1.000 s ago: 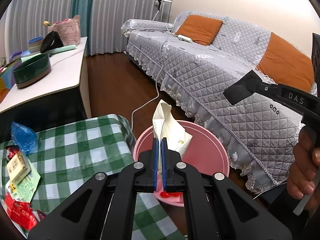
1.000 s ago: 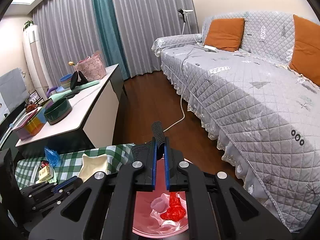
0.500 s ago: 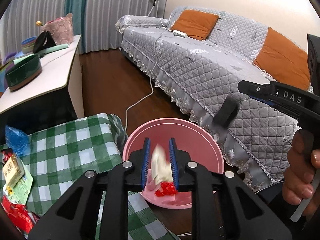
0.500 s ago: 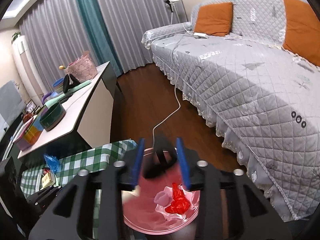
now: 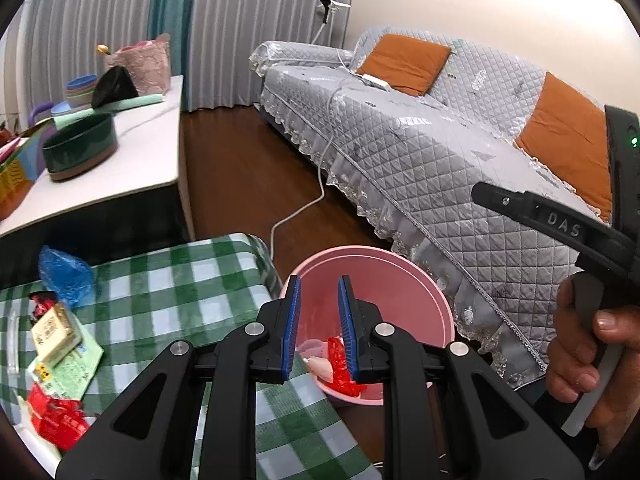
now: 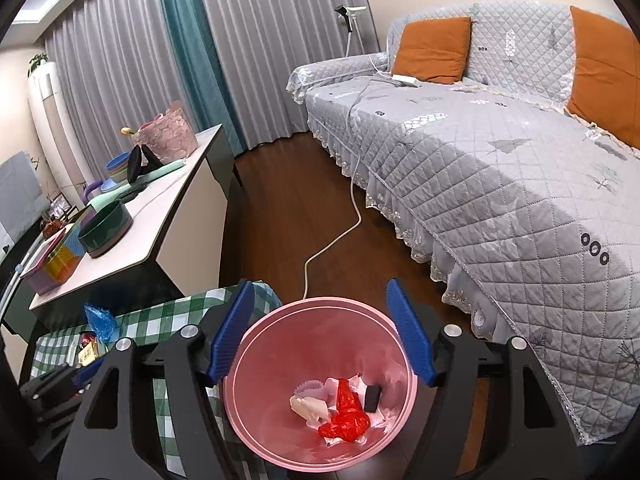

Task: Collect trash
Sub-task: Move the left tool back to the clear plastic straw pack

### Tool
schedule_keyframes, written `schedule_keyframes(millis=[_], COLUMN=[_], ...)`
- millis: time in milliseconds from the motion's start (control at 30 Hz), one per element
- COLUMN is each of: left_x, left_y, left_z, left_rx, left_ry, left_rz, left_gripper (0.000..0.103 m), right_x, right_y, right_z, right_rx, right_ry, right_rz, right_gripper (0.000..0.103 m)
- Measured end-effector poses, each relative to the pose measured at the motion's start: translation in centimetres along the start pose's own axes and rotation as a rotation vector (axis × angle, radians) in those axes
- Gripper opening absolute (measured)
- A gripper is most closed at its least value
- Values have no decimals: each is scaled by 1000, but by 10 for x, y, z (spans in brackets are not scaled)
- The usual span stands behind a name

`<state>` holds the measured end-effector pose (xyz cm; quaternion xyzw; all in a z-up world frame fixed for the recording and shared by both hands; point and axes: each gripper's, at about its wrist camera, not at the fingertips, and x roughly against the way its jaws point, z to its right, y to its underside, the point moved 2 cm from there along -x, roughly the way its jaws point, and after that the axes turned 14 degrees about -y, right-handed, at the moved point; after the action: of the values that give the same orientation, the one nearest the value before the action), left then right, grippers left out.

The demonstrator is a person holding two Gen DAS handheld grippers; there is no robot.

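Note:
A pink bin (image 5: 362,251) stands on the floor by the corner of the green-checked table (image 5: 160,288). My left gripper (image 5: 319,292) hangs over the bin, open a little, with nothing between its blue pads. My right gripper (image 6: 319,292) is above the bin (image 6: 248,412), its jaws opening wide and holding nothing. In the bin lie a red wrapper (image 6: 346,416), a cream paper (image 6: 308,406) and a small black piece (image 6: 372,397). On the table remain a blue bag (image 5: 64,274), flat packets (image 5: 56,334) and a red wrapper (image 5: 56,420).
A grey quilted sofa (image 5: 440,152) with orange cushions runs along the right. A white cable (image 6: 340,236) trails over the wooden floor to the bin. A white sideboard (image 5: 120,168) with a dark green bowl (image 5: 80,146) stands behind the table. A person's hand (image 5: 588,352) grips the right tool.
The left gripper let go of the folded cream paper and the right one of the black piece; both dropped into the bin. Both pairs of jaws have opened, the right pair wider.

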<state>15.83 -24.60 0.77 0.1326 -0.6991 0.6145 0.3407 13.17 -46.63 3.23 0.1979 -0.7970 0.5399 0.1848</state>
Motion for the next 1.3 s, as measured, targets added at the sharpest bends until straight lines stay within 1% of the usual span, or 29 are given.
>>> schedule_keyframes(millis=[233,600,667,733,767,833,900,1000,1133,1167,1300], left_x=[21,43,47,49,51,54,57,61,64,65,69], left_y=[-4,-4,-3,-1,0,2,3,4,3,2,1], left_z=[-28,-84,-96,-107,-112,-126,-139,-162,-201,-216,-264], left_rx=[22,61,67,73,75,74,72,68,79,93,139], left_ry=[-25,-88,-102,-115,-121,-136,-149,-170,-216,-229,-271], left_rz=[26,56,61,65,66,70,72,77,83,85,88], left_gripper=[20,20,20,20,20,20,20,20,21,20,20], right_x=[-6,-14,-15,-16,-17,-19,-20,-20,-20,-21,-26], right_y=[4,11,13,15,16,17,17,18,20,21,24], right_z=[-21,-46,-51,-58,-60,-63,-67,-72,-79,-82,-92], right_rx=[57,109,126,153,162,170,176,182,191,193,203], right_ry=[5,-1,-5,-3,-5,-10,-12,-17,-33,-42,-77], right_rz=[-6,-18,-17,-17,-18,-19,-20,-13,-5,-7,-17], right_gripper=[72,71,69,58,56,42,36,32,32,32,24])
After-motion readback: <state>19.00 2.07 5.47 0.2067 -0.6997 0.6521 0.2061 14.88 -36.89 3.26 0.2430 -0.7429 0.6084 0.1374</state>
